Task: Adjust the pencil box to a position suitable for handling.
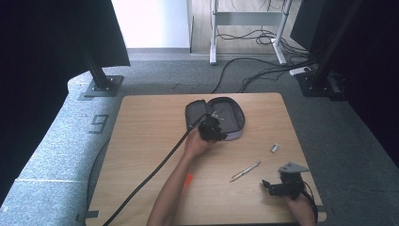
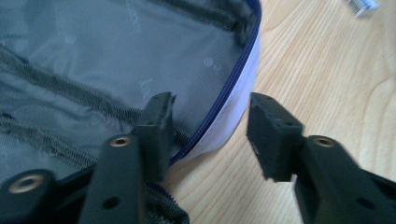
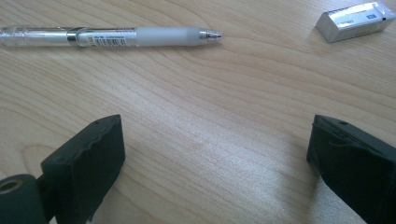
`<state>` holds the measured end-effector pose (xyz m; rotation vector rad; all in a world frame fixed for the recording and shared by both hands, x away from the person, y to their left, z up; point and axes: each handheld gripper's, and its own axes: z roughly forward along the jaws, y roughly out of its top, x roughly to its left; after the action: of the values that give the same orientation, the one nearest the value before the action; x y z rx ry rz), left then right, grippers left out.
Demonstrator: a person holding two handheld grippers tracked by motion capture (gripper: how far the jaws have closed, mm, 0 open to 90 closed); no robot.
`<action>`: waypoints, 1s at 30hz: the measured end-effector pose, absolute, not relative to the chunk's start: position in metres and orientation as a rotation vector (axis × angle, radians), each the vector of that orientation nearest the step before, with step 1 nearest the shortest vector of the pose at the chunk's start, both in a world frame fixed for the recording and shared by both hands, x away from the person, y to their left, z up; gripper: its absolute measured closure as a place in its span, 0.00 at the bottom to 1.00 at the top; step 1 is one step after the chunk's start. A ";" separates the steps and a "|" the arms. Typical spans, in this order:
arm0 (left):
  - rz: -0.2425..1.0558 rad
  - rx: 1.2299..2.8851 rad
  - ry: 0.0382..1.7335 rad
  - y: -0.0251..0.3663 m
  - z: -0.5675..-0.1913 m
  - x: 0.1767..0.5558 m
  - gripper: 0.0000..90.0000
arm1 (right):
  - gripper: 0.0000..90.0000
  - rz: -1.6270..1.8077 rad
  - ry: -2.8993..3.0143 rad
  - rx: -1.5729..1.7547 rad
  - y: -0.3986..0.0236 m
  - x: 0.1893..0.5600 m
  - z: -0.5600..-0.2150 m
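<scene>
Right claw (image 1: 271,184) rests beside pen (image 1: 245,171) and eraser (image 1: 275,148).

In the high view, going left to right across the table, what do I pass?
Left gripper at the near rim of the open grey pouch → pen → small silver eraser → right gripper, jaws wide apart over bare wood near the table's right front corner.

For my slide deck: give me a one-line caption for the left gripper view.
Left gripper straddles the open pencil case's zippered rim, jaws apart, on the wooden table.
</scene>
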<state>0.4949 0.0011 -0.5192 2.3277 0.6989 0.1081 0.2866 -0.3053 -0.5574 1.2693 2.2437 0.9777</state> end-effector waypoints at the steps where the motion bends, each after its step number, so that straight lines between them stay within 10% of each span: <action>1: 0.109 2.330 0.698 0.001 -0.519 0.495 0.63 | 0.04 0.978 2.244 1.269 -0.305 0.287 -0.557; 11: 0.058 2.362 0.661 0.002 -0.518 0.487 0.91 | 0.04 0.977 2.246 1.269 -0.305 0.287 -0.557; 30: 0.044 2.418 0.584 0.021 -0.514 0.458 0.94 | 0.04 0.976 2.245 1.275 -0.305 0.286 -0.557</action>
<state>0.4584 0.0207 -0.5141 2.4176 0.5841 0.0441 0.2864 -0.3051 -0.5572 1.2754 2.2450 0.9762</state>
